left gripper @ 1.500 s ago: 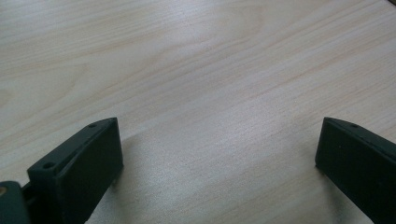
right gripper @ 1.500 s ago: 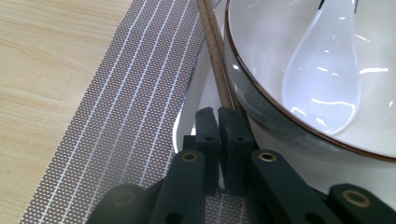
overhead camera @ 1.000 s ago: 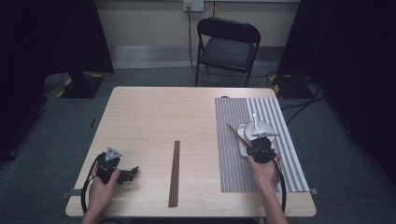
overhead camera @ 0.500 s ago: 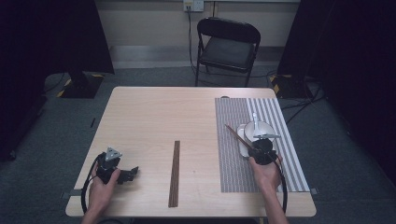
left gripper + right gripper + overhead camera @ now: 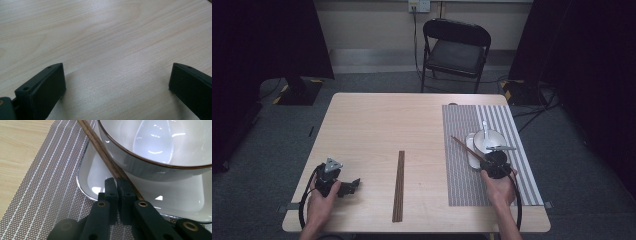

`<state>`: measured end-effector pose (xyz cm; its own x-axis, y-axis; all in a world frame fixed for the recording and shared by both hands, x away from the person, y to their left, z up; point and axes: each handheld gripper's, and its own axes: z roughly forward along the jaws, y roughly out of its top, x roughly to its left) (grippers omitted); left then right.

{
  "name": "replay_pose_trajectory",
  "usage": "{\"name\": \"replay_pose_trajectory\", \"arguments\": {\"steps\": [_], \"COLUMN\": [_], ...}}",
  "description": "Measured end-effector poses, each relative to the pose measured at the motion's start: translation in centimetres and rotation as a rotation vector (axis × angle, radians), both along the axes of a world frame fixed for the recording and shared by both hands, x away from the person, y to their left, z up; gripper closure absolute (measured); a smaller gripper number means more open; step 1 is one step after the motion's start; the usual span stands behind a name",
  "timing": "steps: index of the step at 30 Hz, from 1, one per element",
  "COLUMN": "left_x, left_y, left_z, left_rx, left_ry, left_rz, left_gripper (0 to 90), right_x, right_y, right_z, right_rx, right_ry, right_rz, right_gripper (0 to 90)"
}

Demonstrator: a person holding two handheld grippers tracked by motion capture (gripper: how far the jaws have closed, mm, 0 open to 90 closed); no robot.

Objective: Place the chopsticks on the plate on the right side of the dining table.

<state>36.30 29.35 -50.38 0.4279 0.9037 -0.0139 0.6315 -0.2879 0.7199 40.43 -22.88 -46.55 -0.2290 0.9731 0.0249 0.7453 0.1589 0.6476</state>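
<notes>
Near left, the left gripper (image 5: 353, 184) rests idle on the counter (image 5: 377, 125), jaws spread wide with nothing between them. Near right, the right gripper (image 5: 117, 185) is clamped on the near end of a pair of brown chopsticks (image 5: 98, 147), which slant up and away to the left, apparently held low so that they can be laid down or lifted clear. Their shafts cross the white square plate (image 5: 93, 176) and pass just beside the white bowl (image 5: 140, 161) holding a white spoon (image 5: 153, 141), on a striped placemat (image 5: 459, 150). Mid-counter lies a dark strip (image 5: 399, 185); beyond, a folding chair (image 5: 455, 47).
</notes>
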Motion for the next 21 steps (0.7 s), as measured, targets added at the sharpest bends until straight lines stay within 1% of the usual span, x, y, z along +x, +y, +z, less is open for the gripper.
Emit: {"name": "replay_pose_trajectory", "arguments": {"steps": [2,3,4,5,6,7,8,9,11,12,17,18,19,21], "left_x": [0.00,0.01,0.00,0.00,0.01,0.00,0.01,0.00,0.01,0.00,0.00,0.00,0.01,0.00], "left_y": [0.00,0.11,-0.01,0.00,0.07,-0.01,0.07,-0.01,0.07,-0.01,0.00,0.00,0.07,0.02], "left_z": [0.00,0.06,0.00,0.00,0.04,0.00,0.05,0.00,0.04,0.00,0.00,0.00,0.04,0.02], "left_rx": [0.000,0.014,-0.001,0.000,0.010,-0.001,0.010,-0.001,0.010,-0.001,0.000,0.000,0.010,0.003], "left_ry": [0.000,0.003,0.000,0.000,0.002,0.000,0.003,0.000,0.002,0.000,0.000,0.000,0.003,0.001], "left_rz": [0.001,-0.010,0.001,0.000,-0.007,0.001,-0.007,0.001,-0.006,0.001,0.000,0.000,-0.006,-0.002], "left_gripper": [0.2,0.1,0.2,0.1,0.1,0.1,0.1,0.1,0.1,0.2,0.1,0.1,0.1,0.1], "right_x": [-0.01,-0.02,-0.03,-0.04,-0.07,-0.09,-0.10,-0.11,-0.11,-0.11,-0.11,-0.10,-0.08,-0.05], "right_y": [-0.11,-0.17,-0.25,-0.32,-0.40,-0.44,-0.49,-0.53,-0.57,-0.57,-0.48,-0.41,-0.24,0.07], "right_z": [0.02,0.03,0.04,0.04,0.06,0.07,0.09,0.13,0.15,0.15,0.21,0.25,0.33,0.52], "right_rx": [0.000,-0.001,0.000,0.001,0.002,0.003,0.003,0.003,0.004,0.004,0.005,0.009,0.008,0.011], "right_ry": [0.001,0.001,0.002,0.001,0.001,0.001,0.000,0.001,0.002,0.001,0.004,0.000,-0.006,-0.012], "right_rz": [-0.003,-0.006,-0.005,-0.006,-0.009,-0.009,-0.009,-0.011,-0.011,-0.012,-0.013,-0.006,0.000,0.011], "right_gripper": [87.2,87.2,87.3,87.3,87.3,87.4,87.5,87.6,87.6,87.6,86.6,86.5,86.3,86.2]}}
